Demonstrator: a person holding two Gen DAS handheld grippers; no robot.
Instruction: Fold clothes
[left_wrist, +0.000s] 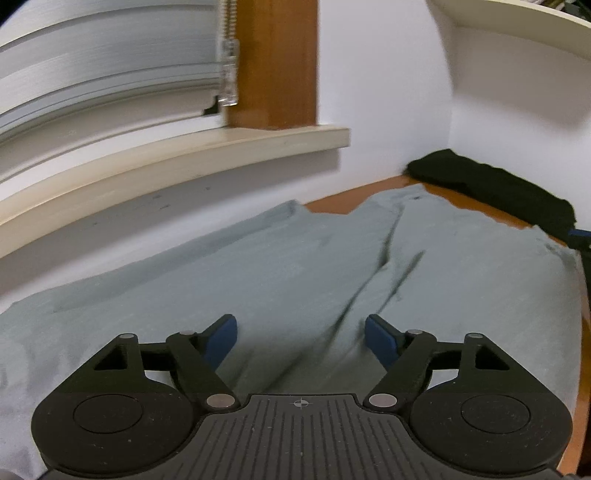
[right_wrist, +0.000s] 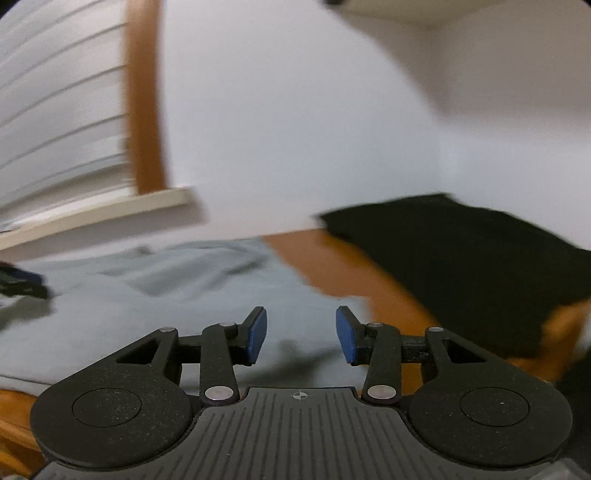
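While its blue pads stand wide apart with nothing between them, the left claw (left_wrist: 301, 334) hovers over the grey-green garment (left_wrist: 280, 266) spread flat on the wooden counter (left_wrist: 332, 201). Beside it, the right claw (right_wrist: 301, 334) is also parted and empty, above the garment's right edge. Farther right lies a folded black garment (right_wrist: 461, 266), near the white wall (right_wrist: 295, 129).

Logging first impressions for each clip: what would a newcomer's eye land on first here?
The pale grey-green garment spread over the orange-brown table fills the foreground. A folded black garment lies at the far right, near the wall. Both hand-held grippers, left and right, stand open over the pale cloth, holding nothing.
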